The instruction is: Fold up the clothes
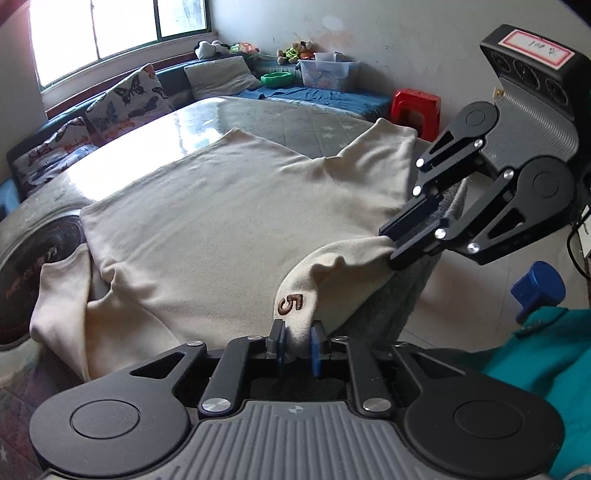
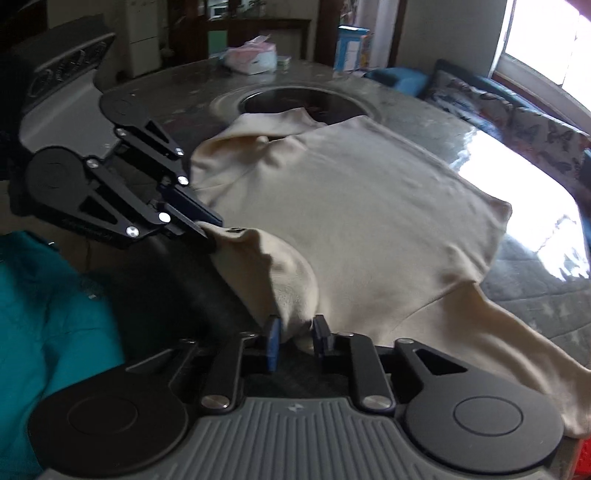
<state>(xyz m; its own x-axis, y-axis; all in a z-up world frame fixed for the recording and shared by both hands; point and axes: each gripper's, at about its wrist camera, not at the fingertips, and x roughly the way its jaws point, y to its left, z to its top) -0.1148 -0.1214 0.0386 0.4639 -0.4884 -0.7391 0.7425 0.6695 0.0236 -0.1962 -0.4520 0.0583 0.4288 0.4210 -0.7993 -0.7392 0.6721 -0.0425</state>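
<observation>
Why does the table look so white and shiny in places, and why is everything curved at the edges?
Left wrist view: window light glares off the table, washing it white; the fisheye lens bends the room's edges. Right wrist view: the same glare sits beside the cream shirt, the left side is dark, and the picture looks slightly blurred.

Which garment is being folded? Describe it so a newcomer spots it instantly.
Start at the large grey table by the window. Spread across it lies a cream sweatshirt, its near edge pinched by the left gripper and the right gripper. Unlike the teal cloth nearby, it bears a brown embroidered "5".
</observation>
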